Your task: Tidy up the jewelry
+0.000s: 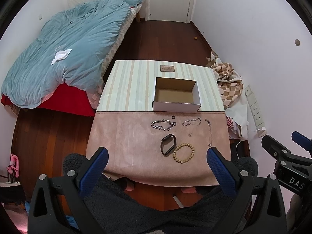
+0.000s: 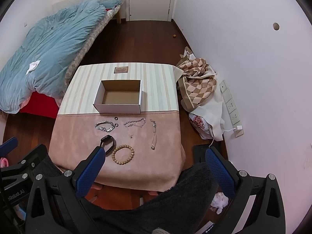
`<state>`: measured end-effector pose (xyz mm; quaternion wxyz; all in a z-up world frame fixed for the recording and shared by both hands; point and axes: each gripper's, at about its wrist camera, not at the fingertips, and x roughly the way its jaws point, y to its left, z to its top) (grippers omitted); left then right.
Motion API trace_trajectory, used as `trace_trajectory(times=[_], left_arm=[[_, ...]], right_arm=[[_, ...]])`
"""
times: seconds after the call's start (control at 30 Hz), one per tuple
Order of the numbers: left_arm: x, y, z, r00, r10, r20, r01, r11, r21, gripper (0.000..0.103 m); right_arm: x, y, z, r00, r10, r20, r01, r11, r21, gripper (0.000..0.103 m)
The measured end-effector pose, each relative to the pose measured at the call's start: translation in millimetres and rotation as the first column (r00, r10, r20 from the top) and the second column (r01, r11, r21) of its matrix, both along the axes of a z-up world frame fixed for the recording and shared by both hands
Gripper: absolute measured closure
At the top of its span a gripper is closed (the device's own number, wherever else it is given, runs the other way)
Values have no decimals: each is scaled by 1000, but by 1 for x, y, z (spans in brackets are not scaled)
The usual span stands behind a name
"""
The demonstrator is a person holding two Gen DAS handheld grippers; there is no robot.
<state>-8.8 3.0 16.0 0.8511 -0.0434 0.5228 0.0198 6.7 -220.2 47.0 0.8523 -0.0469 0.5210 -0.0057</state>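
both tools hang back at the near edge of the desk (image 1: 124, 136), above the person's dark fleecy lap. the left hand-held gripper (image 1: 157, 160) has its blue fingers spread wide with nothing between them, and the right hand-held gripper (image 2: 154, 161) is just as wide apart and carries nothing.

on the pink half of the cloth the jewelry lies in loose rows: a chunky silver chain bracelet (image 1: 162, 125) with two small black rings (image 1: 173, 120) just beside it, a fine silver chain (image 1: 192, 121) to the right, and a long thin necklace (image 2: 154, 134) running toward the near edge. nearer in, a black band (image 1: 168, 144) sits touching or almost touching a wooden bead bracelet (image 1: 183, 153).

the open cardboard box (image 1: 176, 108) sits on the striped half, just beyond the jewelry. a bed with a blue duvet (image 1: 64, 54) lies to the left.
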Motion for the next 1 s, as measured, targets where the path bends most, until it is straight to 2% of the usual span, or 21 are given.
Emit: trace_trajectory(times=[0.2, 0.3, 0.37, 0.47, 0.57, 0.63, 0.8, 0.87, 1.0], left_arm=[[7, 1, -4, 1000, 2, 10, -2, 1000, 18, 0], [22, 8, -17, 999, 31, 42, -34, 998, 56, 0], [34, 13, -32, 997, 51, 52, -56, 993, 102, 0], [51, 17, -62, 998, 63, 22, -65, 983, 169, 0], [66, 20, -105, 996, 66, -60, -52, 976, 212, 0], [77, 21, -140, 989, 59, -139, -29, 978, 208, 0], [86, 23, -206, 959, 80, -272, -21, 977, 213, 0], [87, 24, -219, 951, 77, -299, -16, 979, 203, 0], [88, 29, -244, 935, 85, -344, -15, 979, 202, 0]], right_arm=[[6, -5, -5, 1000, -24, 6, 23, 999, 34, 0], [15, -8, -23, 999, -44, -17, 45, 997, 59, 0], [25, -10, -44, 998, -56, -43, 59, 996, 73, 0], [40, -11, -85, 994, -69, -90, 76, 994, 77, 0], [55, -7, -129, 985, -73, -156, 86, 994, 74, 0], [66, -3, -165, 974, -65, -215, 81, 994, 67, 1], [82, 11, -240, 945, -35, -327, 58, 996, 61, 12], [87, 19, -267, 930, -11, -368, 36, 998, 60, 27], [92, 31, -304, 905, 9, -425, 14, 999, 52, 42]])
